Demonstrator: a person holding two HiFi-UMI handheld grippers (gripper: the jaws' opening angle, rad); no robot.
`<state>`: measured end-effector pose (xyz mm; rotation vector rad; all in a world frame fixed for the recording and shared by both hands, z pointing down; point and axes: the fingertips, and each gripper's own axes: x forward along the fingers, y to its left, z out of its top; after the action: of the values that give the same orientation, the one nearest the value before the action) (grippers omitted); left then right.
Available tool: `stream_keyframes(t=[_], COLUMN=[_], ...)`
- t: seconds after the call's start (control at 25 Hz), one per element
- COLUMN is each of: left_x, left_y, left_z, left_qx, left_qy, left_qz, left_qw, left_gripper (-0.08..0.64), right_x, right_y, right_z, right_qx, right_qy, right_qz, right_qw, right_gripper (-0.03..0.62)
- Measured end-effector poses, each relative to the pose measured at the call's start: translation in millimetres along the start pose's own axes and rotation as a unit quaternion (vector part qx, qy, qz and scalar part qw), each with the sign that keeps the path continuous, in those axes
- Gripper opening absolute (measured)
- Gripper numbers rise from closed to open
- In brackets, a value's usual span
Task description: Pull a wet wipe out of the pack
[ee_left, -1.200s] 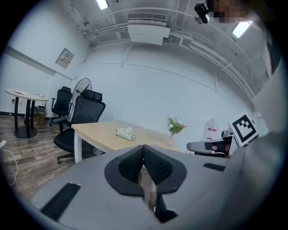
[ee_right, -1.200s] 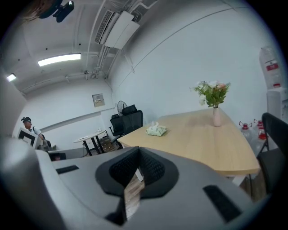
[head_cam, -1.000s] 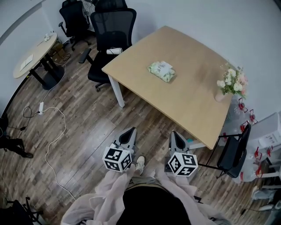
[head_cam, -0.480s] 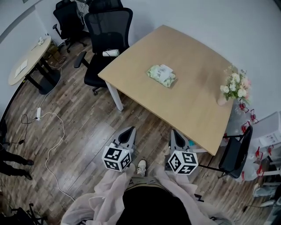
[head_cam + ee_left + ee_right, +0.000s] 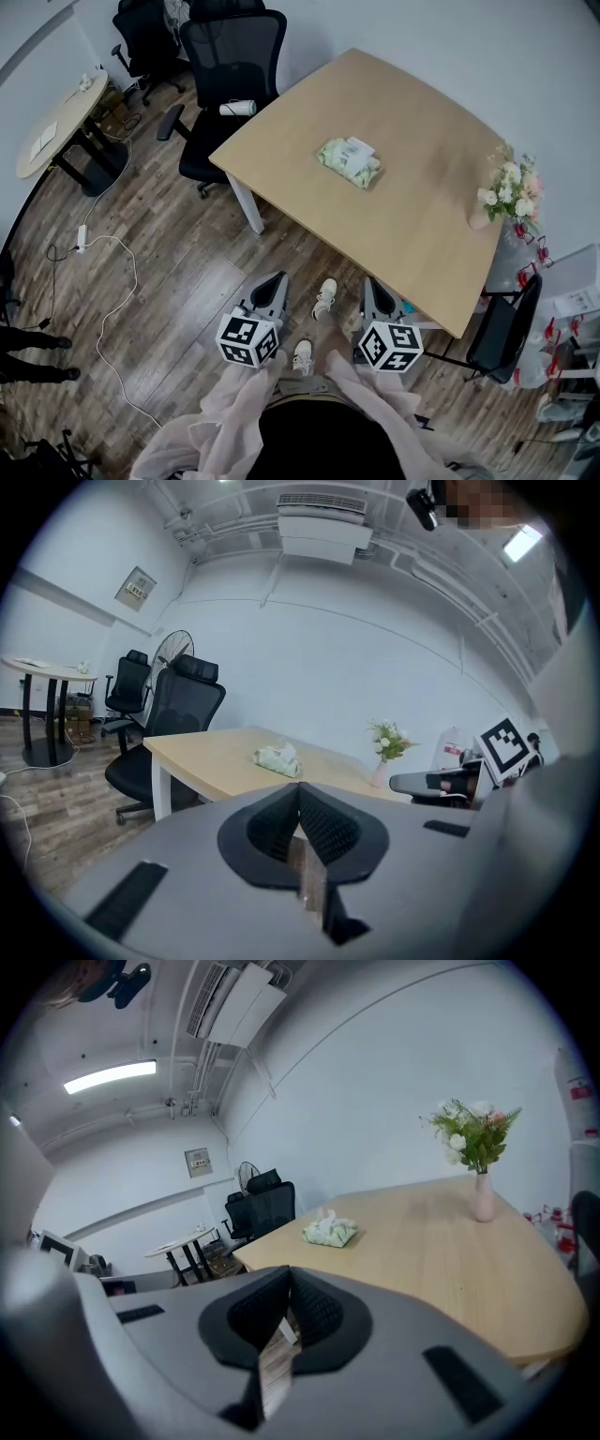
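Note:
A pale green wet wipe pack (image 5: 349,161) lies near the middle of the light wooden table (image 5: 412,216), with a white wipe end sticking up from its top. The pack also shows far ahead in the left gripper view (image 5: 277,758) and the right gripper view (image 5: 329,1232). My left gripper (image 5: 276,282) and right gripper (image 5: 372,287) are held side by side over the floor, short of the table's near edge. Both are shut and hold nothing.
A pink vase of flowers (image 5: 507,190) stands at the table's right edge. Black office chairs (image 5: 222,84) stand at the far left corner, one with a white roll (image 5: 237,109) on its seat. Another black chair (image 5: 502,328) is at right. A white cable (image 5: 120,309) lies on the floor.
The table and pack have come slightly closer in the head view as I walk forward. A foot has stepped out between the grippers. Both grippers stay shut.

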<state>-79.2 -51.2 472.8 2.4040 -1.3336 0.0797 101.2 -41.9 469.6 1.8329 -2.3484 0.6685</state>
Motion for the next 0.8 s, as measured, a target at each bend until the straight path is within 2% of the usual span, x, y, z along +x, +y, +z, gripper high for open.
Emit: stream_keyframes(t=[0.44, 0.8], left_x=[35, 83], left_y=[29, 49], left_z=[15, 35], left_qx=[0.001, 0.000], left_qy=[0.002, 0.006], left_qz=[0.019, 0.016], left_qw=[0.9998, 0.9999], left_gripper=[0.009, 0.009], right_x=[51, 97], right_y=[-9, -24], right_z=[14, 39], right_qx=[0.000, 0.001], right_qy=[0.011, 0.014], right_qz=[0.012, 0.011], right_qw=[1.000, 1.000], right_gripper=[0.011, 0.011])
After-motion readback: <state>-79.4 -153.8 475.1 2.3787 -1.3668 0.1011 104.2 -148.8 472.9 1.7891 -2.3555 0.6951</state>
